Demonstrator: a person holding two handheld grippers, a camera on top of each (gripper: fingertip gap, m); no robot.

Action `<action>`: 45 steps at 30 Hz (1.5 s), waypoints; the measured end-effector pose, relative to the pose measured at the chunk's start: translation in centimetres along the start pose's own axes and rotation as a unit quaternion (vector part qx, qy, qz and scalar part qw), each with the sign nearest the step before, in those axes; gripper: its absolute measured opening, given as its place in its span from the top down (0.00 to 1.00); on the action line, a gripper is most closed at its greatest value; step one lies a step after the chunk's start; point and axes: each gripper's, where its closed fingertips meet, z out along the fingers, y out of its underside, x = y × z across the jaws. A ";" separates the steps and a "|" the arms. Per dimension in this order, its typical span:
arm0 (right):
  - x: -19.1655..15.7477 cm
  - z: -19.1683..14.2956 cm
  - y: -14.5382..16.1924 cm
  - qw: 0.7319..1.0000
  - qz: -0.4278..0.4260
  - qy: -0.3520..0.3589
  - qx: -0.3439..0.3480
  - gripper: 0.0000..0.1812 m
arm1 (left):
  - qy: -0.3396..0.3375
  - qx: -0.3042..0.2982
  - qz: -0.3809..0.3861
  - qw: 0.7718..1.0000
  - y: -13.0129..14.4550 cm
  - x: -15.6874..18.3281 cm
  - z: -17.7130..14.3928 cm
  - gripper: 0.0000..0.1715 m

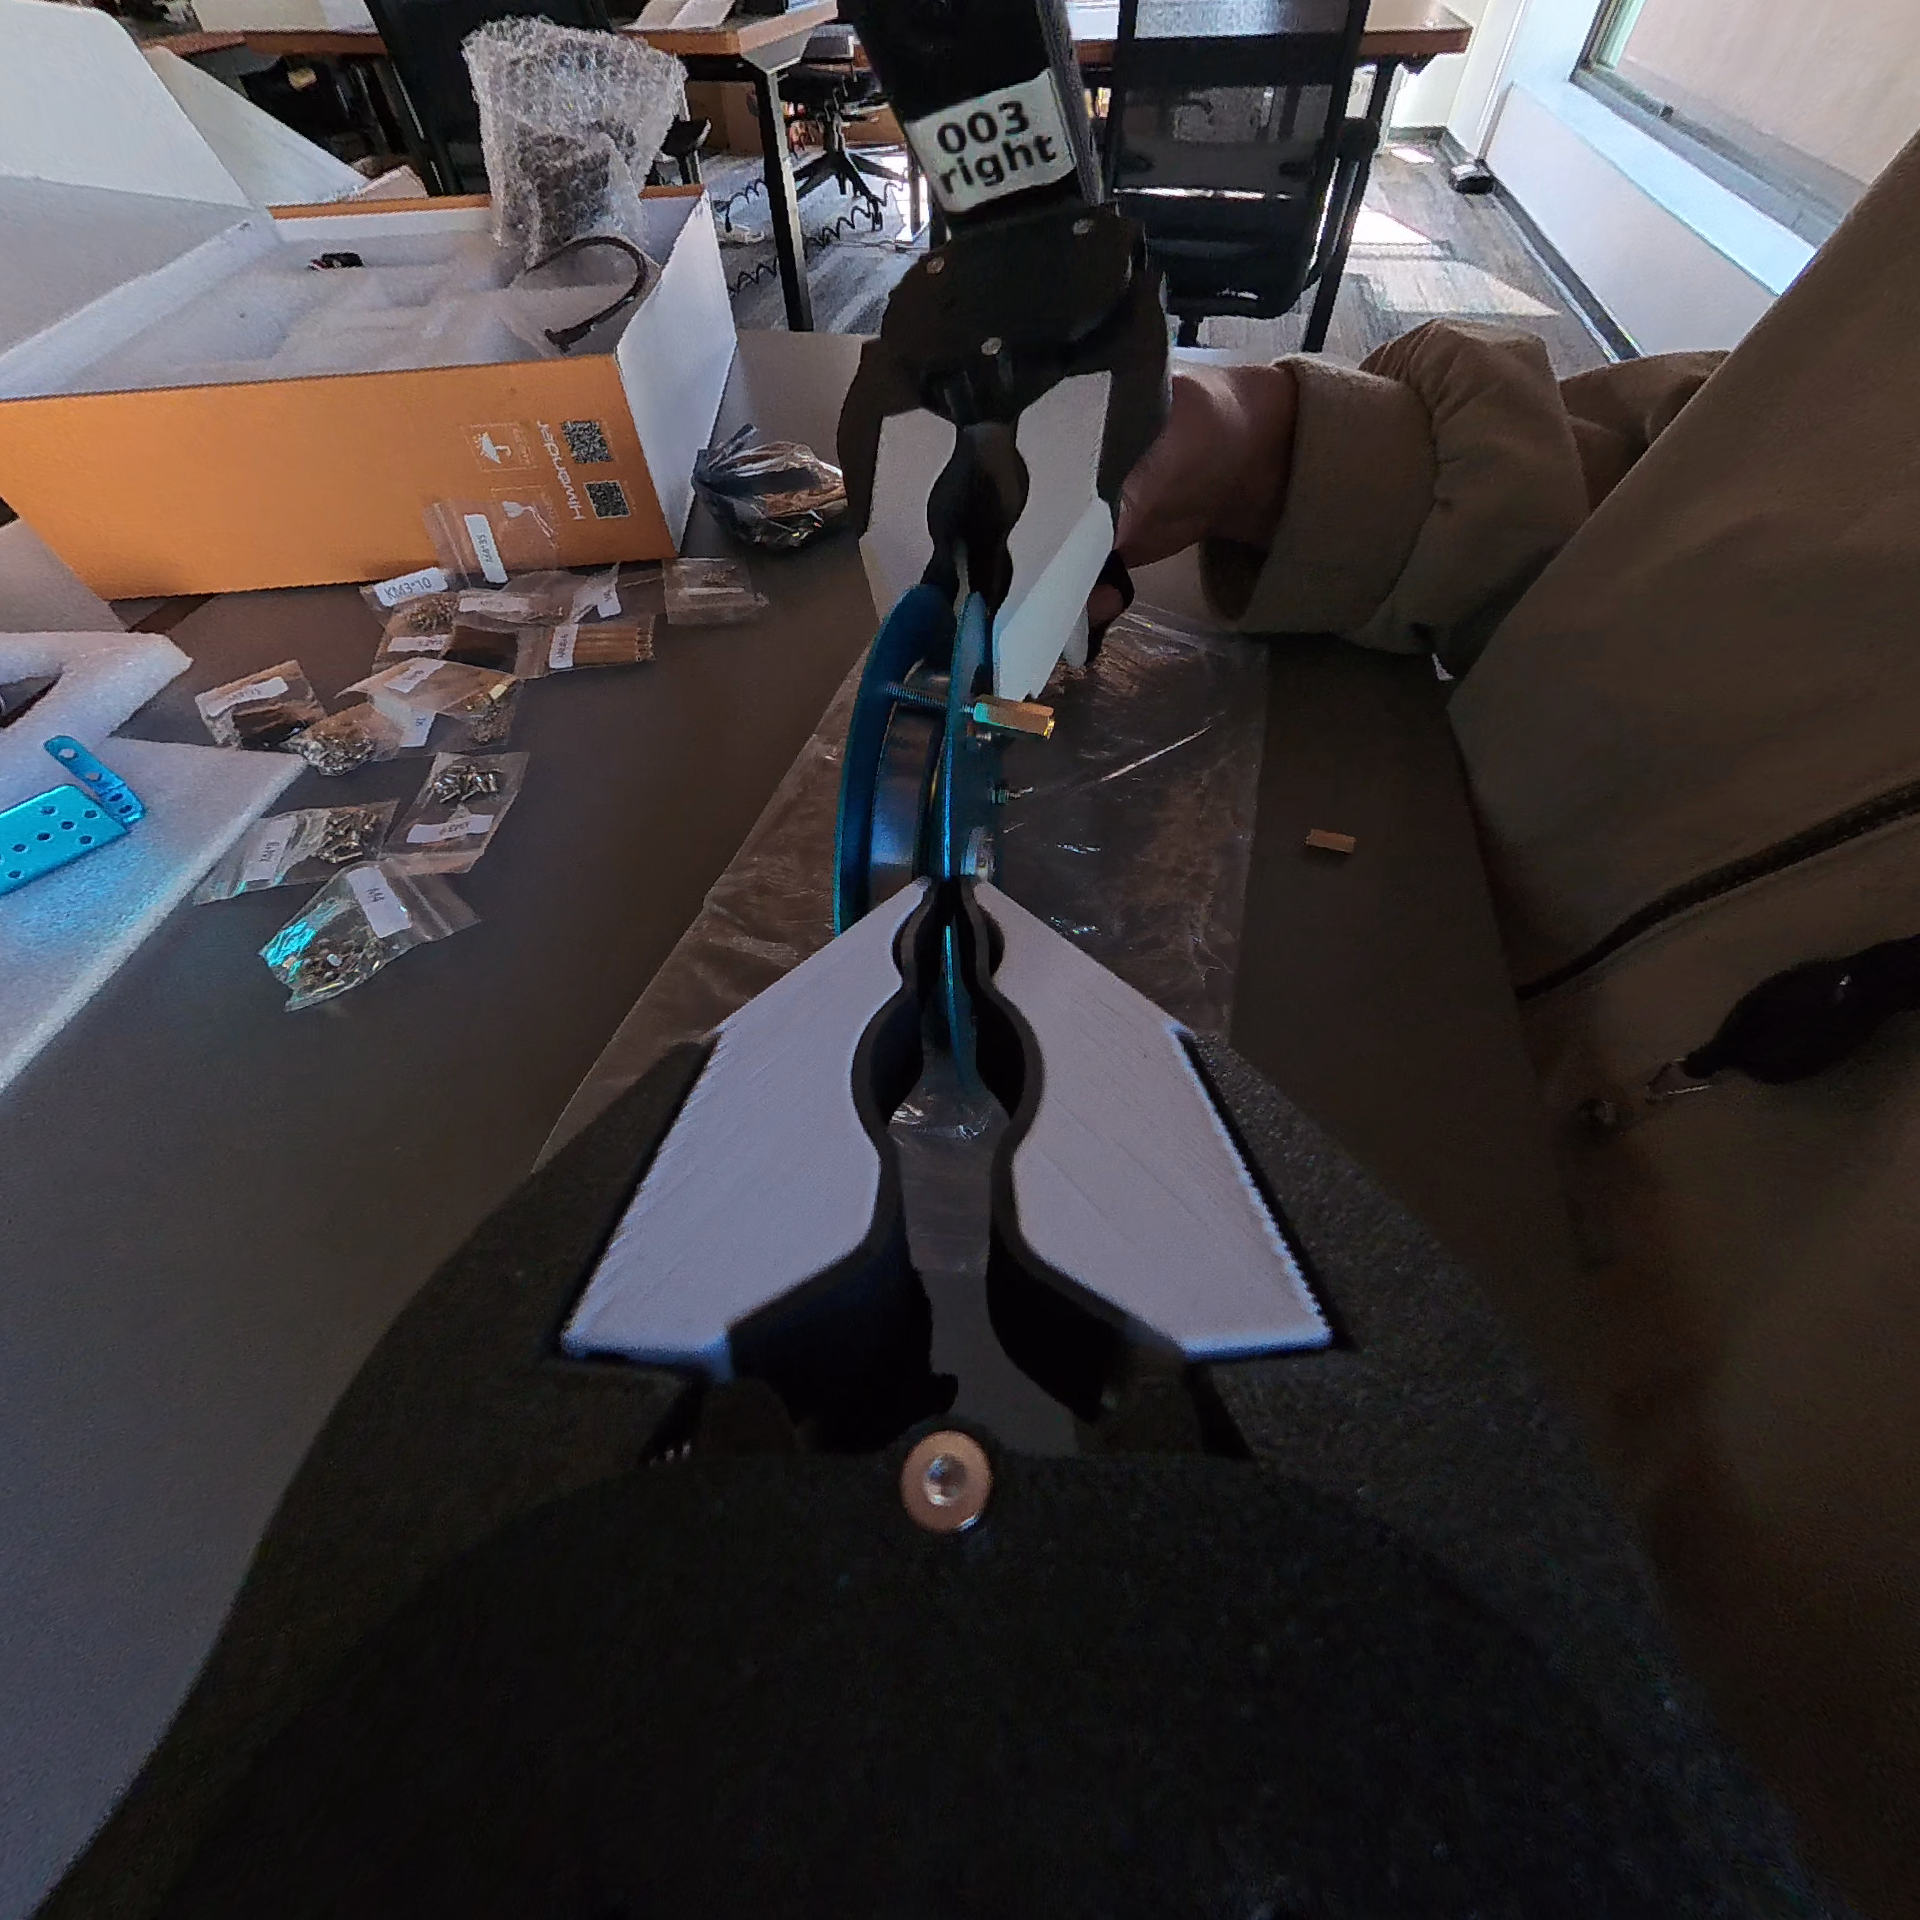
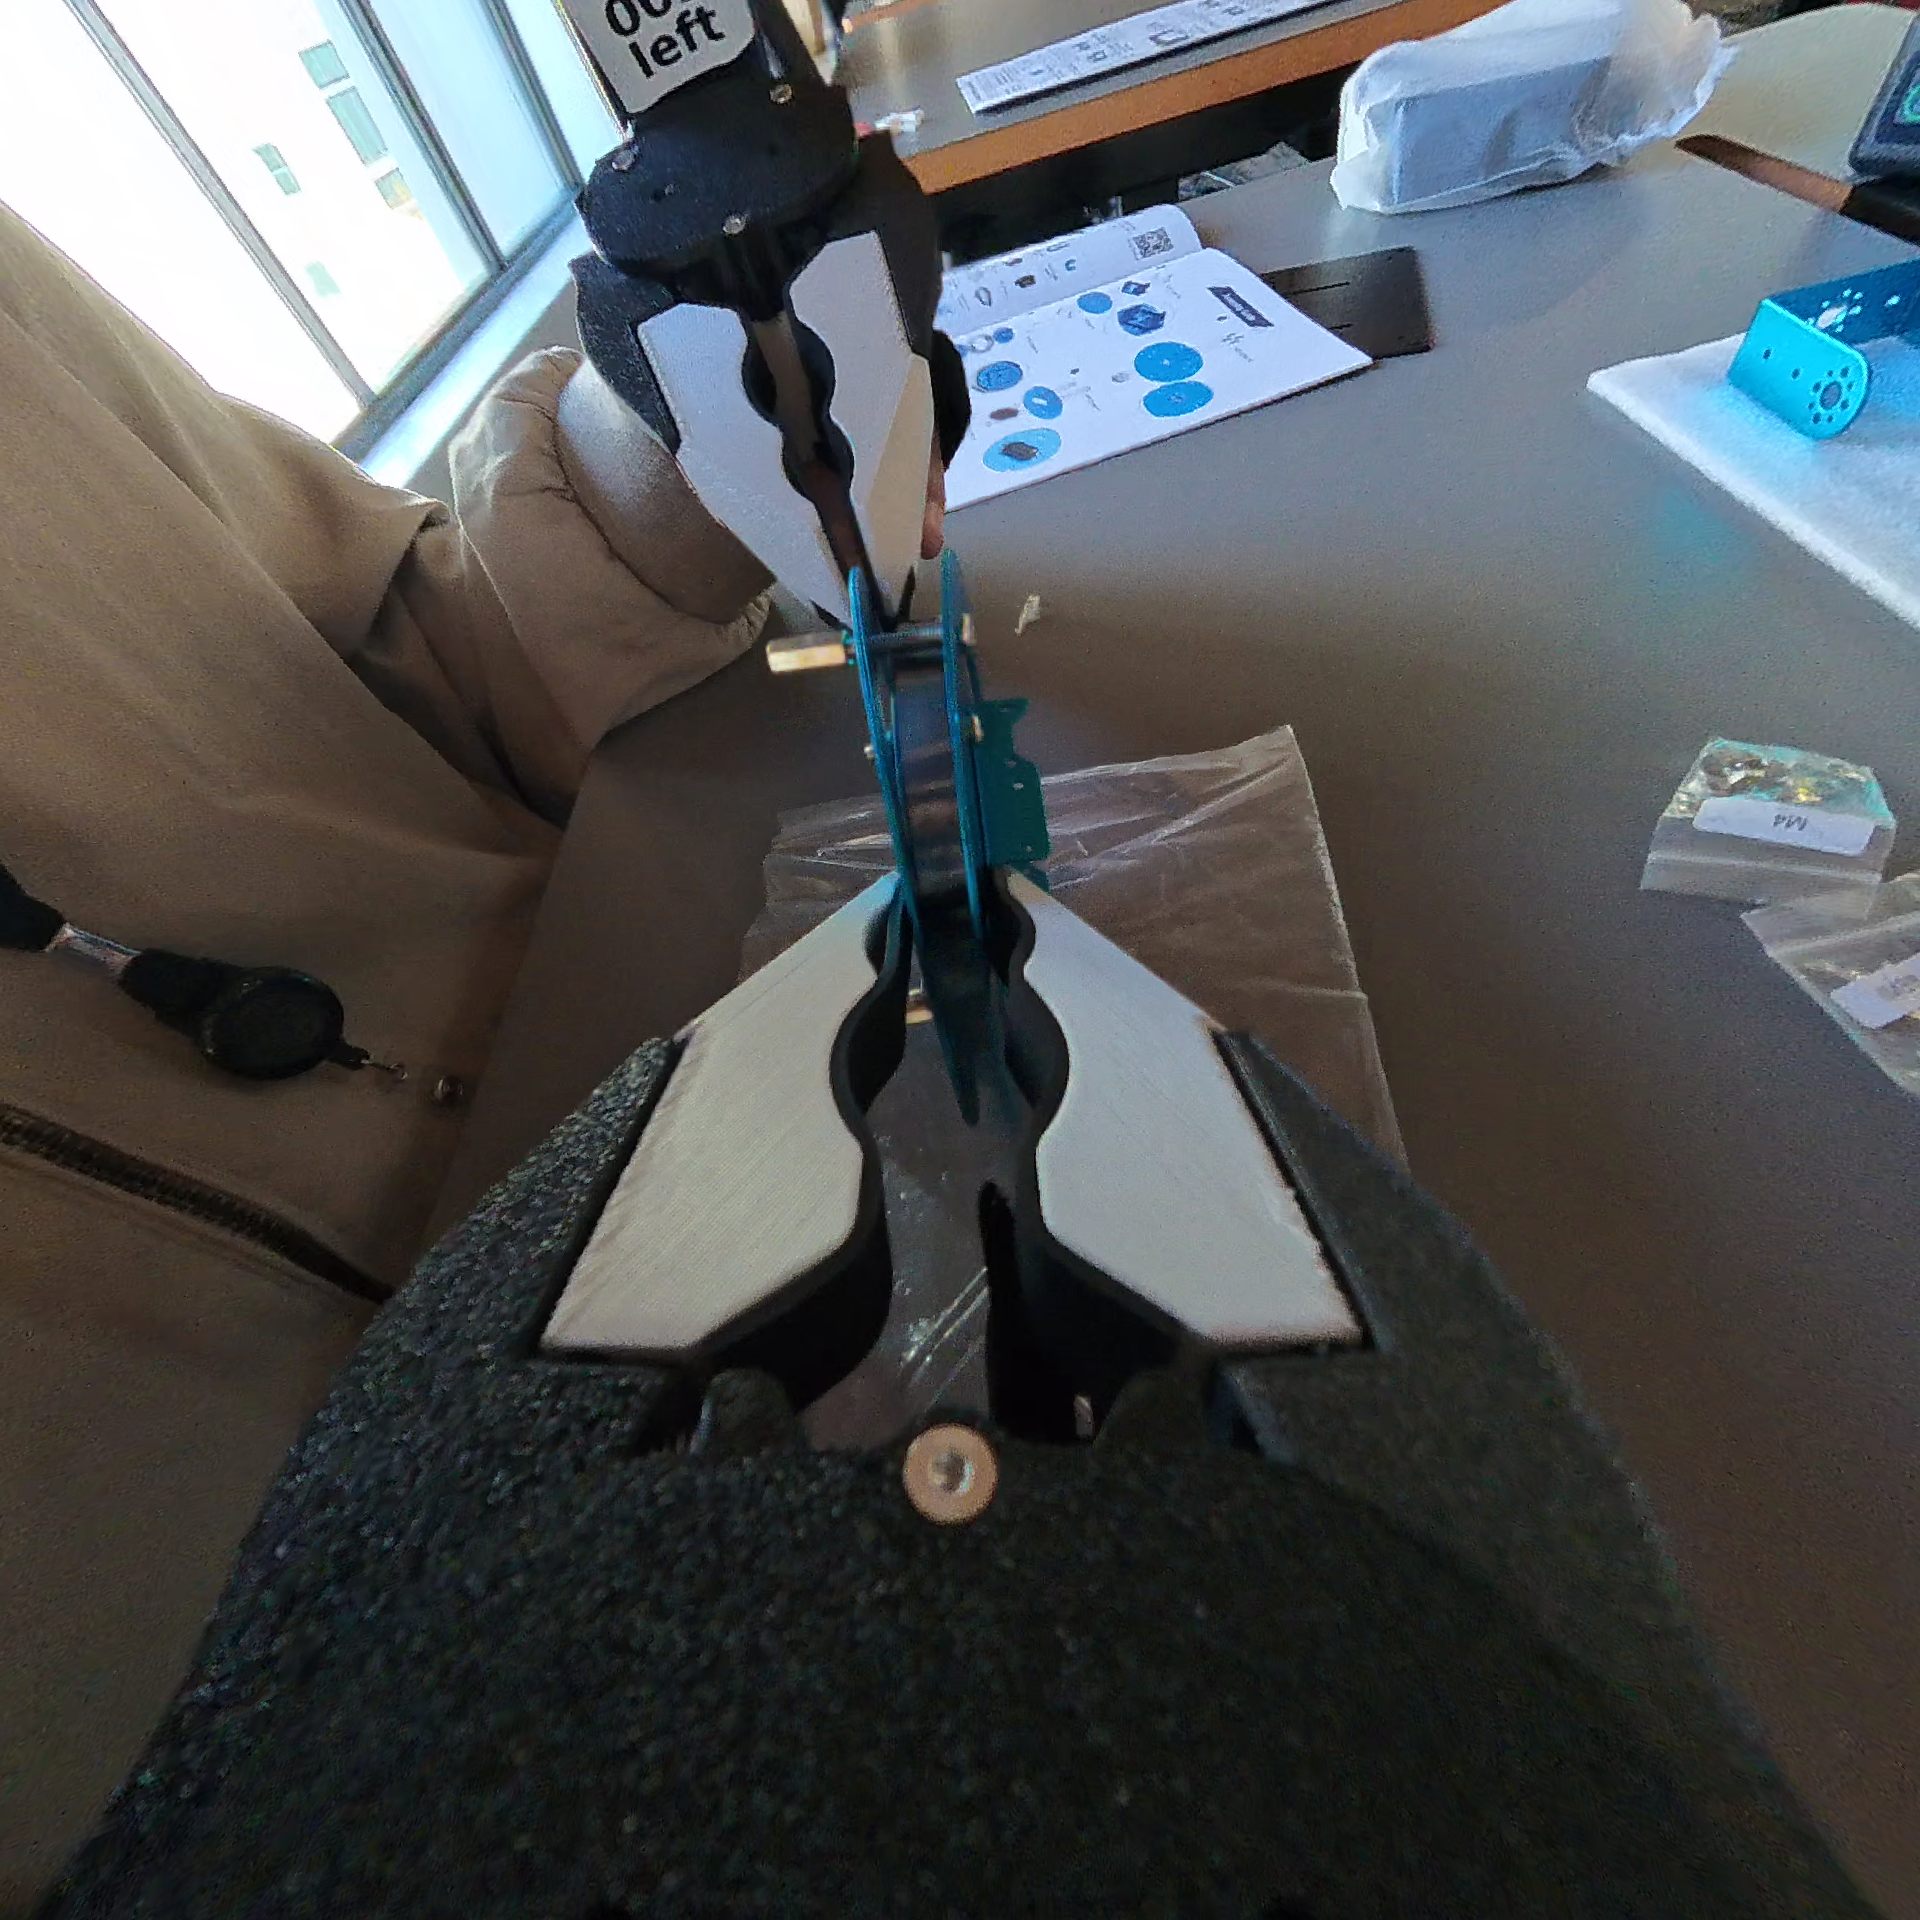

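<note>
Labels sit on each claw's black body and on the small bags of screws left of me; I leave their wording aside. Both my claws are clenched on one blue disc assembly: my left gripper pinches its near rim, my right gripper the opposite rim. It stands on edge above a clear plastic sheet, brass standoff pointing sideways.

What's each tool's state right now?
Left tool: shut on the blue disc assembly.
Right tool: shut on the same assembly, at its opposite edge.
</note>
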 end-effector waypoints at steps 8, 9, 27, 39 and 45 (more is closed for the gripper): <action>-0.5 0.3 -0.1 1.000 -0.018 -0.016 0.001 0.93 | -0.014 0.032 0.009 0.999 -1.3 -0.2 -1.2 0.80; -0.5 0.3 -0.1 1.000 -0.015 -0.018 0.001 0.93 | -0.018 0.032 0.009 0.999 -1.4 -0.4 -1.2 0.74; -1.0 -0.2 0.2 1.000 -0.026 -0.017 -0.004 0.93 | 0.009 -0.054 0.043 0.998 1.3 0.9 1.3 0.91; -0.3 -0.7 0.4 1.000 -0.026 0.018 0.002 0.90 | 0.004 -0.052 0.031 0.998 1.5 0.9 1.0 0.92; 1.5 -3.5 -0.5 0.984 -0.041 0.176 -0.007 0.80 | -0.058 -0.038 -0.033 0.997 1.5 1.3 1.2 0.93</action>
